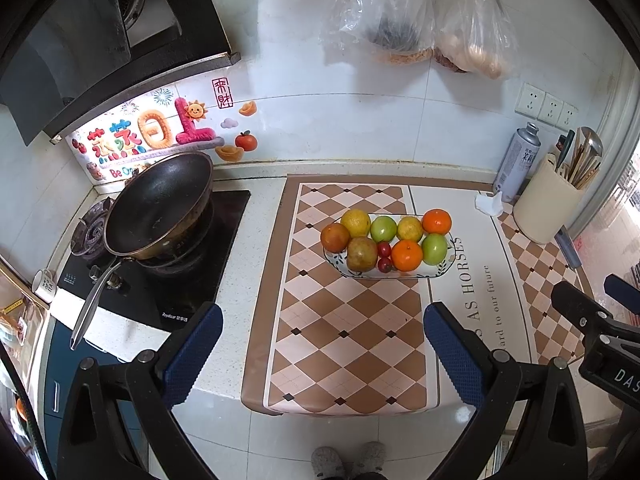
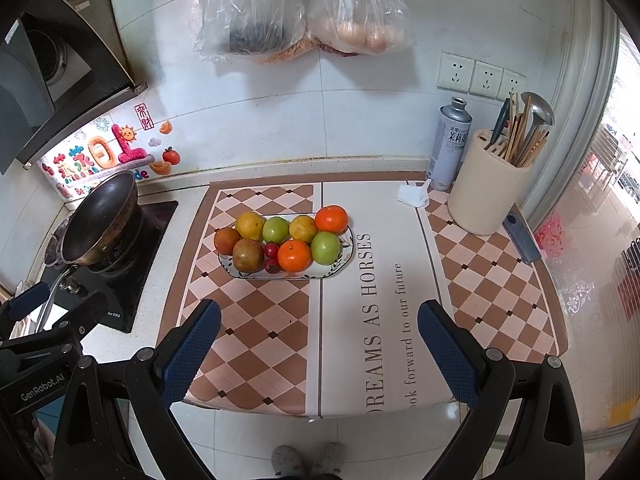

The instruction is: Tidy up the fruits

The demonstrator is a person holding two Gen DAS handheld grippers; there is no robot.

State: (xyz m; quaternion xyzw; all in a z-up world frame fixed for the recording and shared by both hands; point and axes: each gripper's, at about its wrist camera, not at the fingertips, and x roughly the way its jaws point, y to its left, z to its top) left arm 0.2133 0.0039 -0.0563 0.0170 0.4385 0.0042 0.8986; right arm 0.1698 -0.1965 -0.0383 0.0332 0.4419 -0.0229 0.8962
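Note:
A patterned white plate (image 1: 432, 272) (image 2: 344, 262) sits on the checkered mat and holds several fruits: two oranges (image 1: 407, 255) (image 2: 294, 255), two green fruits (image 1: 383, 228) (image 2: 275, 230), two yellow citrus (image 1: 355, 222) (image 2: 249, 225), two brownish fruits (image 1: 362, 254) (image 2: 248, 255) and small red tomatoes (image 1: 384, 249) (image 2: 271, 249). My left gripper (image 1: 322, 326) is open and empty, held near the counter's front edge, well short of the plate. My right gripper (image 2: 320, 320) is open and empty too, at the front edge, to the right of the left one.
A black wok (image 1: 158, 204) (image 2: 102, 220) sits on the gas stove at the left. A spray can (image 2: 448, 142), a cream utensil holder (image 2: 486, 188) and a crumpled tissue (image 2: 414, 194) stand at the back right. Plastic bags (image 2: 300, 8) hang on the tiled wall.

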